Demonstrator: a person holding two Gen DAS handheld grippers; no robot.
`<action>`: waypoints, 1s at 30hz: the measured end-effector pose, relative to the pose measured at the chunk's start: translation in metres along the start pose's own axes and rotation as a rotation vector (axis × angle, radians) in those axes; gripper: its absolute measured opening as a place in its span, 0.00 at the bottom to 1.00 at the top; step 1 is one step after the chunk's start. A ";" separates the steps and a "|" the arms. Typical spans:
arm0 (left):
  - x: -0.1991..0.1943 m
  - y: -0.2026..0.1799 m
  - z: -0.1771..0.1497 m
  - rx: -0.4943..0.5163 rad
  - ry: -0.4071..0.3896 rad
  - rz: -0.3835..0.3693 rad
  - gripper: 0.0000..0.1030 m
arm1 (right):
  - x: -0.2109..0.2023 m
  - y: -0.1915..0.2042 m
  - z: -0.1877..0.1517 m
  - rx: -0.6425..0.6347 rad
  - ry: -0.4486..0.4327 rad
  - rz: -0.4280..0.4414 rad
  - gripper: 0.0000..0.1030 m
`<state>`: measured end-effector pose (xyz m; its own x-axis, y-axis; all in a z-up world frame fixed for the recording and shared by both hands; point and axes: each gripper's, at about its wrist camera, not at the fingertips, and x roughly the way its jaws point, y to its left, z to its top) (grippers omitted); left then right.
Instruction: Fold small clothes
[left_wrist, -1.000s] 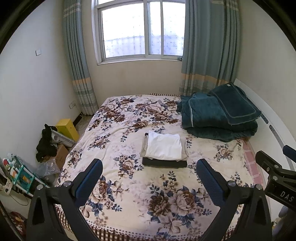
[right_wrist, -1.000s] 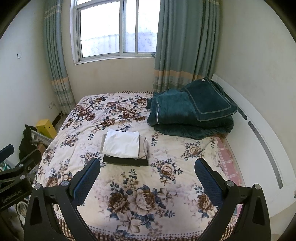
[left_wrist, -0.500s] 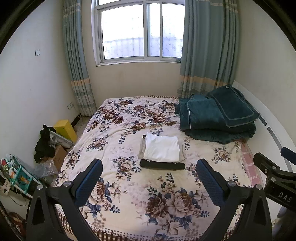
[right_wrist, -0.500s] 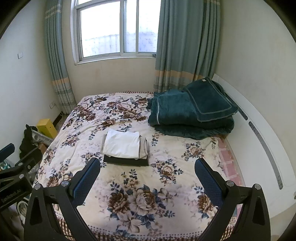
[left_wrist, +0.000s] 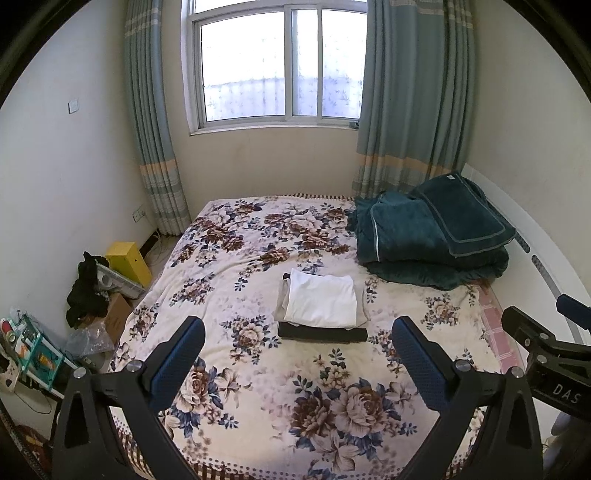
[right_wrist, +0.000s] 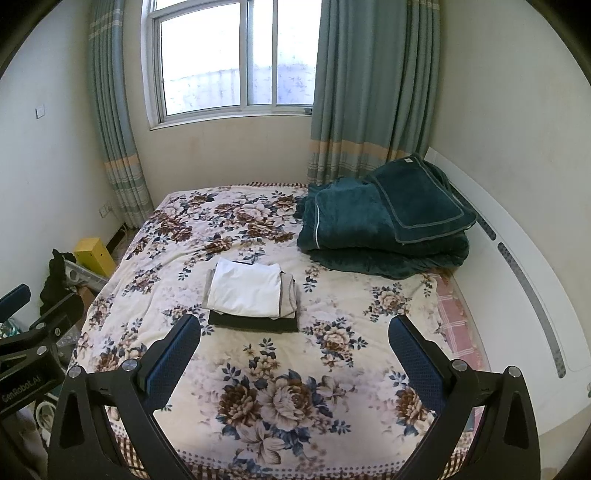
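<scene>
A small stack of folded clothes lies in the middle of the floral bed (left_wrist: 258, 373): a white garment (left_wrist: 322, 302) on top, a beige one (left_wrist: 360, 312) under it, a dark one (left_wrist: 321, 334) at the bottom. The stack also shows in the right wrist view (right_wrist: 246, 290). My left gripper (left_wrist: 295, 354) is open and empty, held high above the bed's near end, well short of the stack. My right gripper (right_wrist: 293, 350) is open and empty, likewise back from the stack. Each gripper shows at the edge of the other's view.
A folded dark green blanket (left_wrist: 432, 236) lies at the bed's far right by the white headboard (right_wrist: 517, 266). On the floor left of the bed are a yellow box (left_wrist: 129, 258), black cloth (left_wrist: 86, 291), cardboard and clutter. A window (left_wrist: 277, 62) with curtains stands behind.
Both grippers have drawn back and slightly up from the bed, so the stack looks smaller and farther. The clothes have not moved. Both grippers stay open.
</scene>
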<state>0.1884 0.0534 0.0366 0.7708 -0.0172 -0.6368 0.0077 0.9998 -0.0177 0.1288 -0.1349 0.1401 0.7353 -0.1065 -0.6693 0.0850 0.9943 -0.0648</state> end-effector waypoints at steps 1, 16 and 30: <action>0.000 0.000 0.001 -0.001 -0.001 -0.001 1.00 | 0.000 -0.001 -0.001 -0.002 -0.001 -0.003 1.00; 0.000 -0.001 0.002 -0.001 -0.002 -0.002 1.00 | 0.000 0.000 -0.001 0.002 -0.002 -0.002 1.00; 0.003 -0.002 0.008 -0.006 -0.012 -0.010 1.00 | 0.004 0.015 0.013 0.008 -0.011 -0.001 1.00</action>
<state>0.1956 0.0518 0.0409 0.7782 -0.0269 -0.6275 0.0112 0.9995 -0.0289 0.1417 -0.1206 0.1461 0.7427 -0.1072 -0.6610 0.0908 0.9941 -0.0592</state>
